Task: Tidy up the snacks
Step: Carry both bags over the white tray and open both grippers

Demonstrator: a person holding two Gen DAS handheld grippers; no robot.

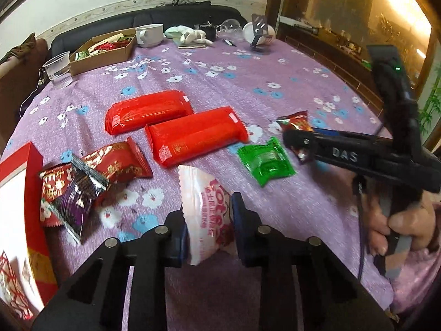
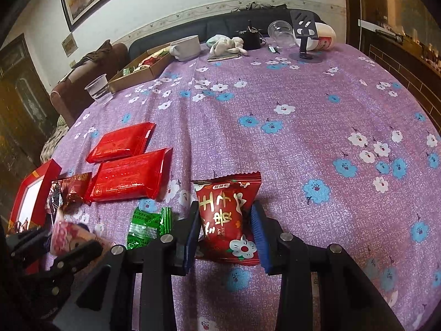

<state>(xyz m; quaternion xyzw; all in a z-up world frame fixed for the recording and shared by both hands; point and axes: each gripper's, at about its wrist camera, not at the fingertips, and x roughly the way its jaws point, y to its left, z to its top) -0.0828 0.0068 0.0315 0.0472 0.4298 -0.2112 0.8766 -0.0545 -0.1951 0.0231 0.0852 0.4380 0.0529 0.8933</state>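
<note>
My left gripper [image 1: 209, 220] is shut on a white and pink snack packet [image 1: 205, 209], held above the table; it also shows in the right wrist view [image 2: 69, 234]. My right gripper [image 2: 224, 220] is shut on a red snack packet [image 2: 228, 215] with white flowers; it shows at the right of the left wrist view [image 1: 296, 125]. Two long red packs [image 1: 193, 135] [image 1: 146, 113] lie mid-table. A green packet [image 1: 264, 160] lies between the grippers. Red and purple packets [image 1: 80, 184] lie piled at the left beside a red box [image 1: 22, 198].
A cardboard tray [image 1: 102, 52] with snacks stands at the far left, with a plastic cup [image 1: 58, 69] and a white mug [image 1: 150, 34] next to it. A cloth, a clear bowl, a phone stand [image 1: 259, 30] and a white container sit at the far edge.
</note>
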